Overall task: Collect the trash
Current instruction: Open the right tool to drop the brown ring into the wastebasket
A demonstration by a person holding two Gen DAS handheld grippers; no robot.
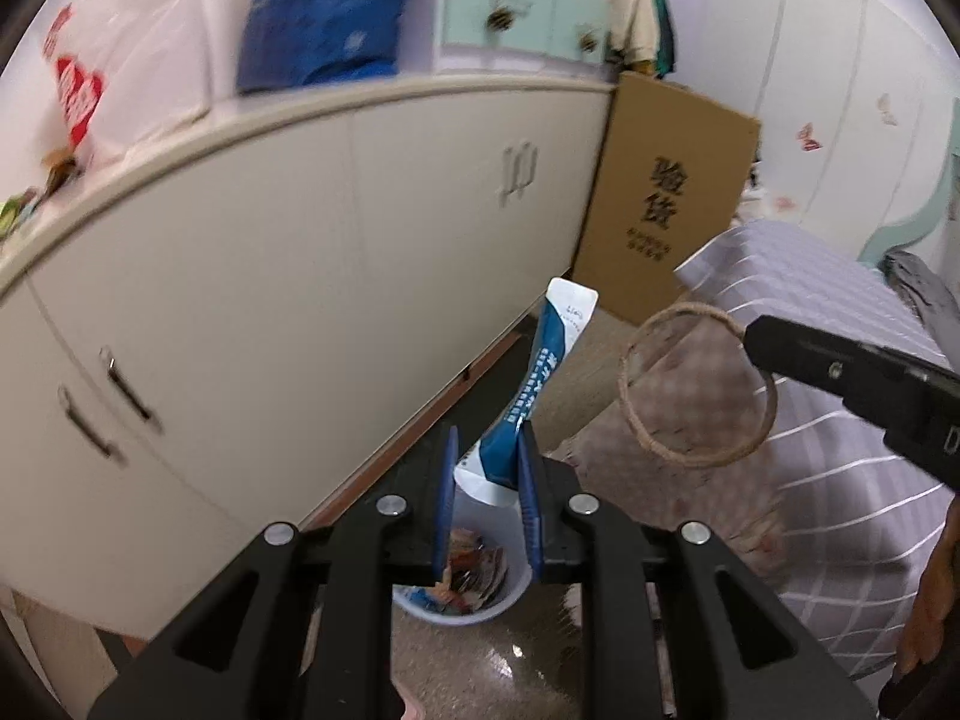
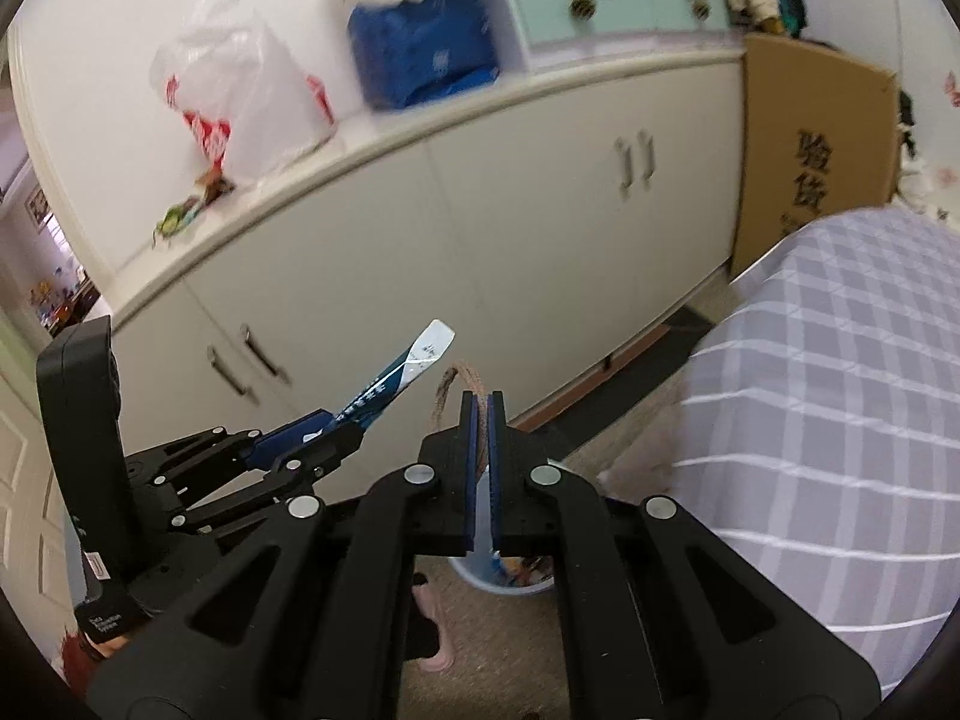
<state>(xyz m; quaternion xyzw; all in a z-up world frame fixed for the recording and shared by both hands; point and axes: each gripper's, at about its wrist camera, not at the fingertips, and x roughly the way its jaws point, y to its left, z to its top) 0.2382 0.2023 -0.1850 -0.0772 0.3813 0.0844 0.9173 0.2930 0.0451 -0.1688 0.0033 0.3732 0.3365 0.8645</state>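
Note:
My left gripper is shut on a blue and white sachet wrapper, which sticks up from between its fingers. It hangs over a pale blue trash bin holding several wrappers. My right gripper is shut on a brown twine ring; in the left wrist view the ring hangs from the right gripper. The right wrist view shows the left gripper with the wrapper to my left, and the bin below my fingers.
A long cream cabinet runs along the left, with plastic bags and small wrappers on top. A cardboard box leans at its end. A bed with a checked cover is on the right. A pink slipper lies on the floor.

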